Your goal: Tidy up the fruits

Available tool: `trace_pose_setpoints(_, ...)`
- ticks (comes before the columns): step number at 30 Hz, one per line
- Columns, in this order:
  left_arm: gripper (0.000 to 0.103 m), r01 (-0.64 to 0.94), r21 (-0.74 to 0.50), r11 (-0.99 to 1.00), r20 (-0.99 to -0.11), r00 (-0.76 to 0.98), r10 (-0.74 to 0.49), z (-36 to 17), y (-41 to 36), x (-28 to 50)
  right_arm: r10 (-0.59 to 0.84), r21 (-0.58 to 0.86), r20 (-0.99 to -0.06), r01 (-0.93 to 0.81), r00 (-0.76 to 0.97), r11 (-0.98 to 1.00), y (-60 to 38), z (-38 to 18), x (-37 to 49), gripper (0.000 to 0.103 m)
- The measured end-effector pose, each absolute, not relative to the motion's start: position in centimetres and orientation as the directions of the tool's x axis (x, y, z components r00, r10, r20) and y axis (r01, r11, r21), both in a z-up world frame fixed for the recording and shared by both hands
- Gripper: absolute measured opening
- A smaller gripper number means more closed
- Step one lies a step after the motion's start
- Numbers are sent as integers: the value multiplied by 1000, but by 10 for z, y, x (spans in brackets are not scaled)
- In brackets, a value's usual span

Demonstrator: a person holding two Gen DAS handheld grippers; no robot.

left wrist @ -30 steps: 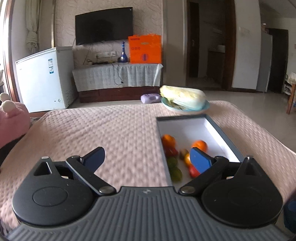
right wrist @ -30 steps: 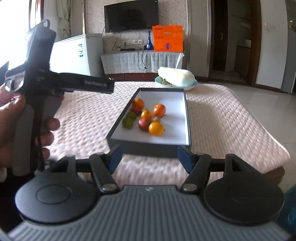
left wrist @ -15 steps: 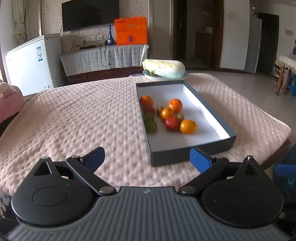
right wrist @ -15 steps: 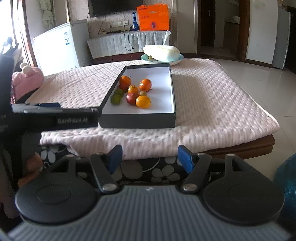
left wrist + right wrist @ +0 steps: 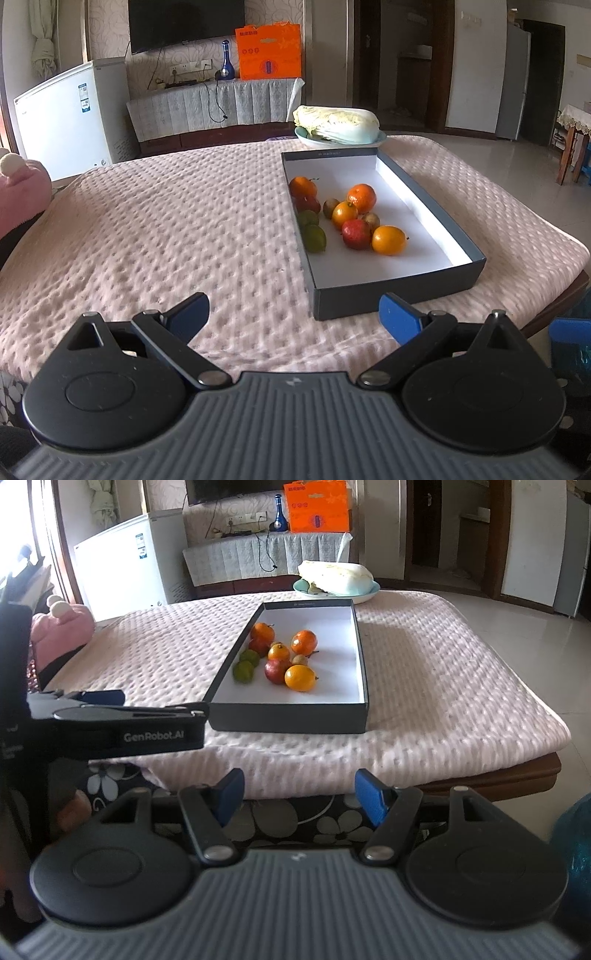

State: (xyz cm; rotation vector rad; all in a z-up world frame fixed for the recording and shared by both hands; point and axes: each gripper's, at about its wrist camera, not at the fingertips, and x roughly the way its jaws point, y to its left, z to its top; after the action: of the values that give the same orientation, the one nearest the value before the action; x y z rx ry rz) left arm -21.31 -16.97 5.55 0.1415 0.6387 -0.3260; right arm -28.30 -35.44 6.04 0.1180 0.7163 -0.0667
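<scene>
A dark shallow box (image 5: 395, 291) with a white inside lies on the pink-covered table; it also shows in the right wrist view (image 5: 288, 722). In it lie several small fruits: oranges (image 5: 362, 197), a yellow-orange one (image 5: 388, 240), a red one (image 5: 355, 234) and green ones (image 5: 313, 238). My left gripper (image 5: 293, 317) is open and empty, just before the box's near left corner. My right gripper (image 5: 299, 797) is open and empty, off the table's near edge. The left gripper shows from the side in the right wrist view (image 5: 122, 716).
A cabbage on a blue plate (image 5: 338, 123) stands behind the box. A pink plush toy (image 5: 18, 184) lies at the table's left edge. A white freezer (image 5: 70, 118) and a cloth-covered cabinet (image 5: 214, 103) stand behind. A blue object (image 5: 574, 842) is low right.
Both grippers have pulled back from the box toward the near table edge. The box and fruits now lie farther ahead. Both grippers stay open.
</scene>
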Motion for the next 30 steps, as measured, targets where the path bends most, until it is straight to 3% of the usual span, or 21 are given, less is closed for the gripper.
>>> trace_pose_setpoints(30, 100, 352, 22, 936, -613, 744, -266, 53, -170, -211, -26, 72, -662, 98, 749, 993, -355, 60, -280, 68)
